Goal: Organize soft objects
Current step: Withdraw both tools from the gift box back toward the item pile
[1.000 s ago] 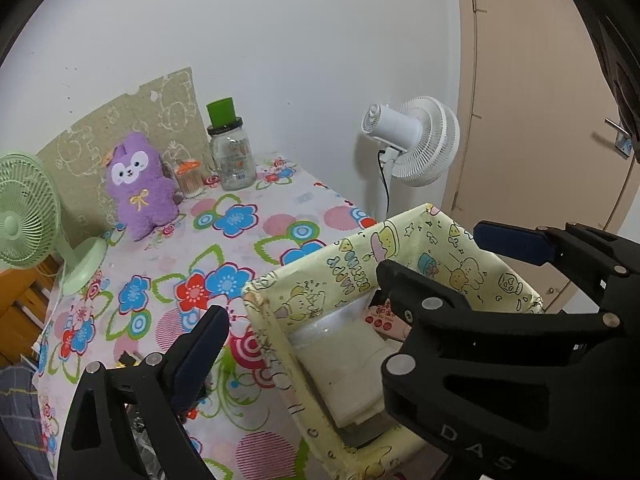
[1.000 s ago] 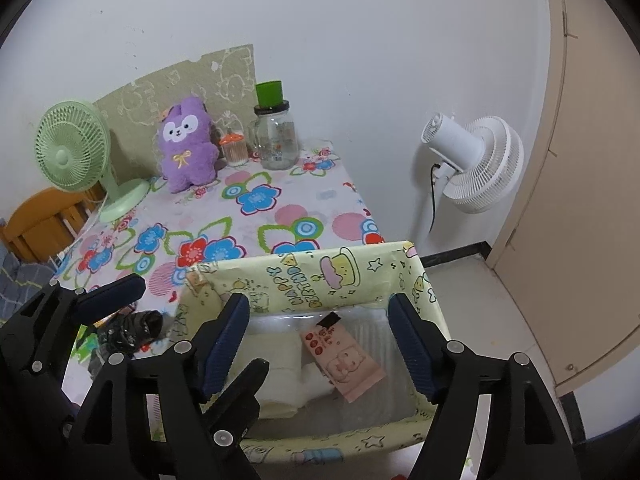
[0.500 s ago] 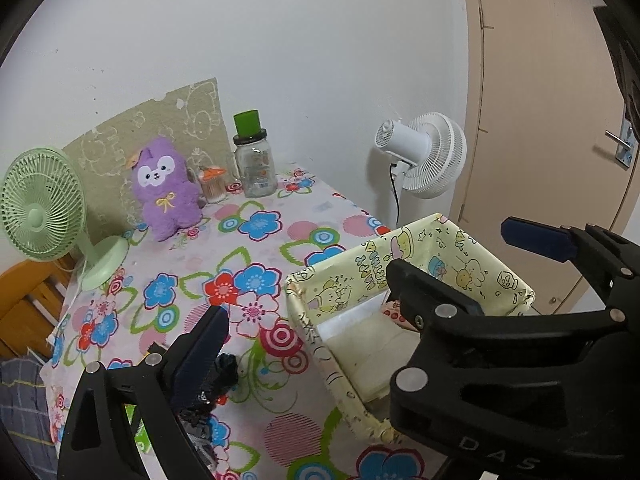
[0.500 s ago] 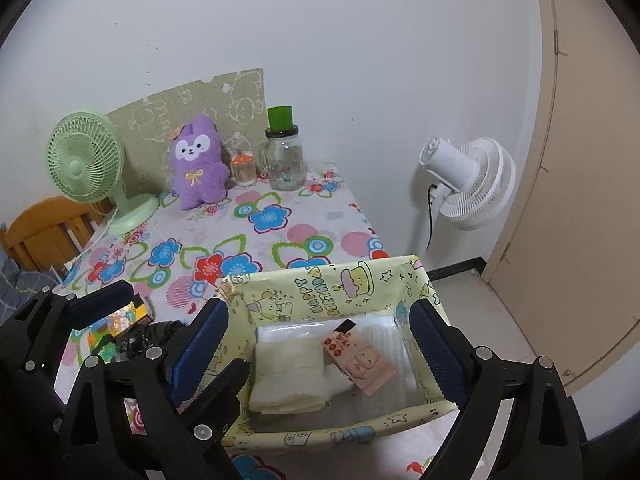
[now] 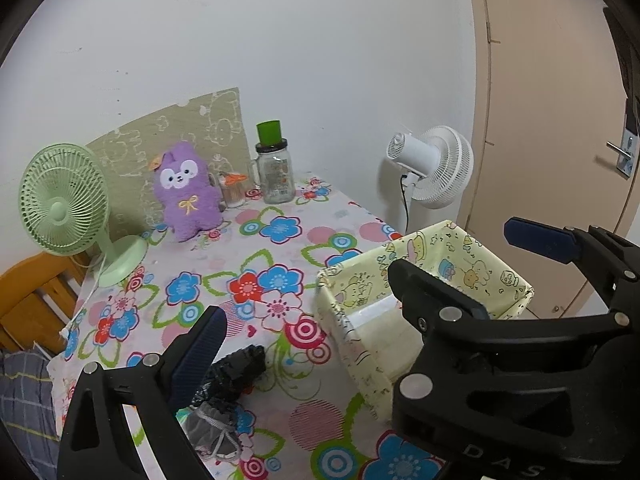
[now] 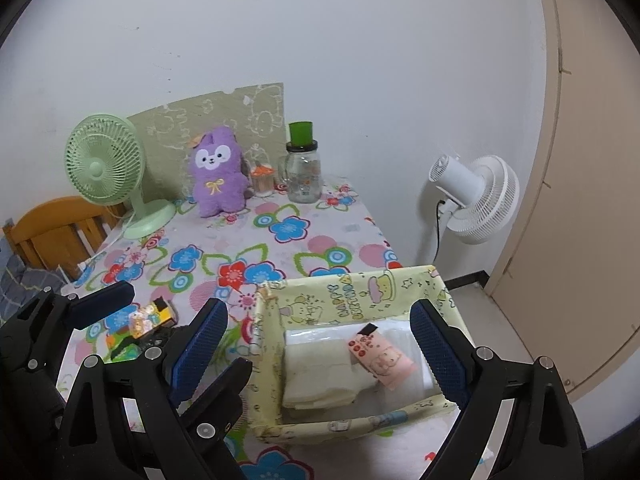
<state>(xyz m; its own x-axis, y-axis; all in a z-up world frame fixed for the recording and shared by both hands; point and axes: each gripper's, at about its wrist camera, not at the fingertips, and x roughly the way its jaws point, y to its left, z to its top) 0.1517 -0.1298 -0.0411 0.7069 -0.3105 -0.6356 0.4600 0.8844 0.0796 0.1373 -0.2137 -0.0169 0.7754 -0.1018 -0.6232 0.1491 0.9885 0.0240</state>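
A yellow cartoon-print fabric box (image 6: 344, 292) (image 5: 360, 280) stands at the table's near right edge. In it lie folded cream cloth (image 6: 320, 372) and a pink packet (image 6: 380, 358). A purple plush toy (image 6: 218, 170) (image 5: 186, 190) sits at the back by the wall. A dark grey pouch (image 5: 228, 376) lies on the cloth in front of my left gripper (image 5: 368, 284), which is open and empty above the table. My right gripper (image 6: 320, 344) is open and empty, held above the box. The left gripper (image 6: 160, 304) also shows in the right wrist view.
A floral cloth (image 6: 288, 228) covers the table. A green desk fan (image 6: 104, 160), a glass jar with a green lid (image 6: 302, 172) and a small orange-lidded jar (image 6: 262, 180) stand at the back. A yellow packet (image 6: 154, 316) lies front left. A white floor fan (image 6: 476, 200) stands right.
Both grippers have pulled back and up from the box, so more of the table shows. The dark pouch and the yellow packet have come into view. Both grippers stay open.
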